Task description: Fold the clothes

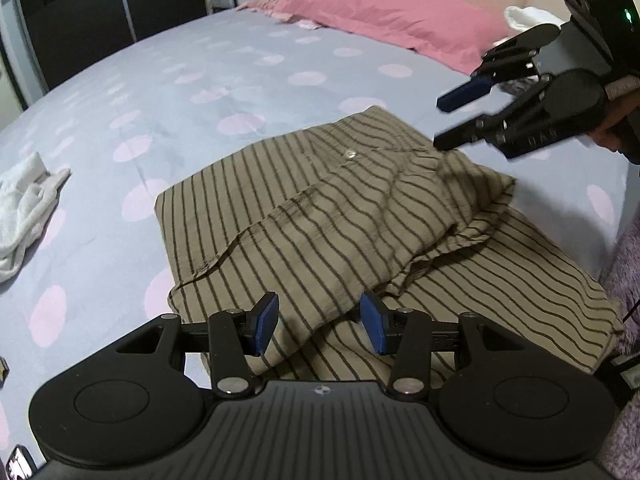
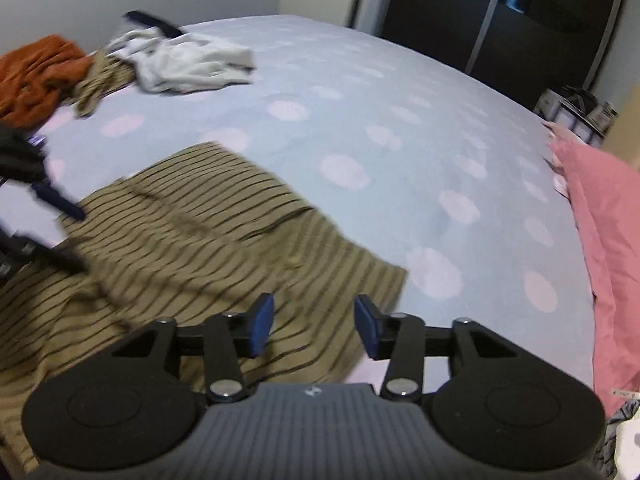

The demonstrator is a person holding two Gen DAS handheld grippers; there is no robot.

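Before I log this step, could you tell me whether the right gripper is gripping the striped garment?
No, the right gripper stands open above the striped garment, with nothing pinched between its blue pads.

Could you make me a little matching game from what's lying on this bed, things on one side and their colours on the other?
Things:
1. shirt
2. pillow
3. bedsheet
4. crumpled garment

Colours:
A. pink
B. orange
C. tan with dark stripes
D. pale blue with pink dots

Pairs: 1-C, 2-A, 3-D, 4-B
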